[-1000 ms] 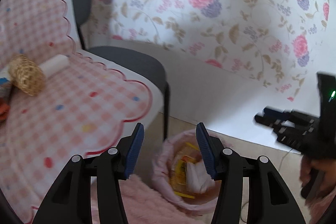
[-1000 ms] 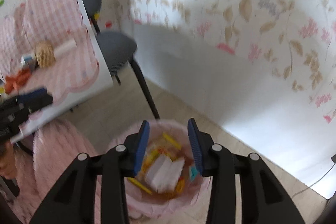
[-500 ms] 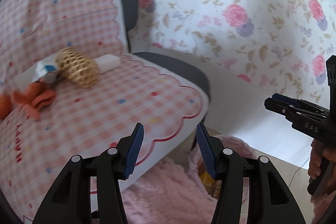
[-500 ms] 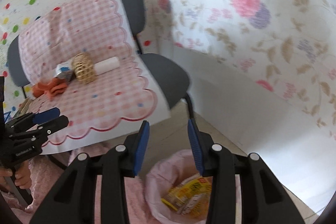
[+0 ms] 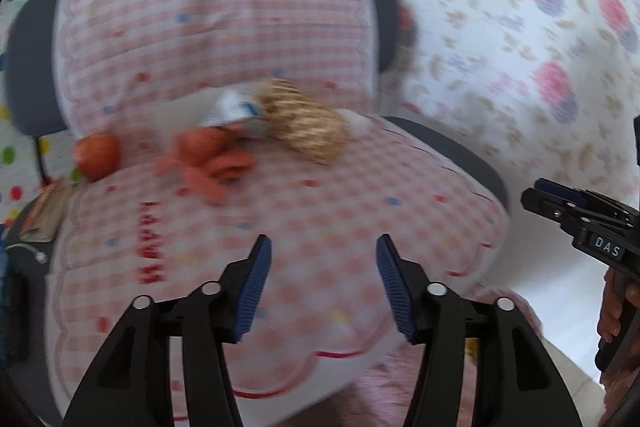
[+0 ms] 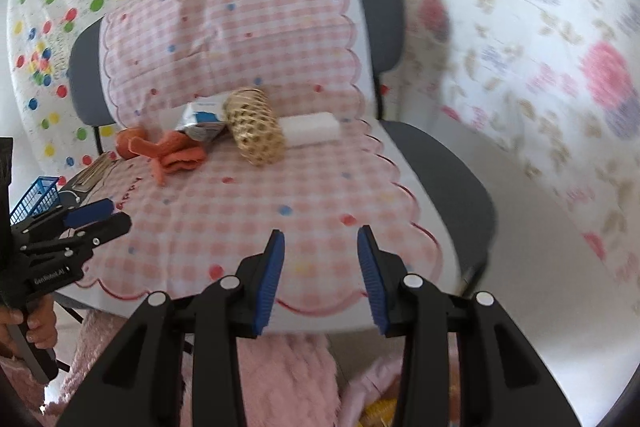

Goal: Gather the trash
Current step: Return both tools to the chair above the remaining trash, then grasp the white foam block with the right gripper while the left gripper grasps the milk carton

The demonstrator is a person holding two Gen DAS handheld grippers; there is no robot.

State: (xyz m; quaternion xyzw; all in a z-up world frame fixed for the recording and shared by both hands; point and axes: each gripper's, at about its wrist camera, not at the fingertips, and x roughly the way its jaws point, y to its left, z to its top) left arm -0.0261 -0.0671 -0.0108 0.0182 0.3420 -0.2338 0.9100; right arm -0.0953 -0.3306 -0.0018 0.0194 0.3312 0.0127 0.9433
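Both views have swung up from the bin (image 6: 384,405) to the chair (image 6: 448,163), my left tongs (image 5: 322,285) just widening, right tongs (image 6: 320,277) released and empty, ready for the wrapper (image 6: 202,121).

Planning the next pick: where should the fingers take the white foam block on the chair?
Grip the foam block across its short width at the free right end, coming from above and the front. It lies flat and long, and its left end sits against the woven roll, so only the right half looks clear. Both grippers are empty.
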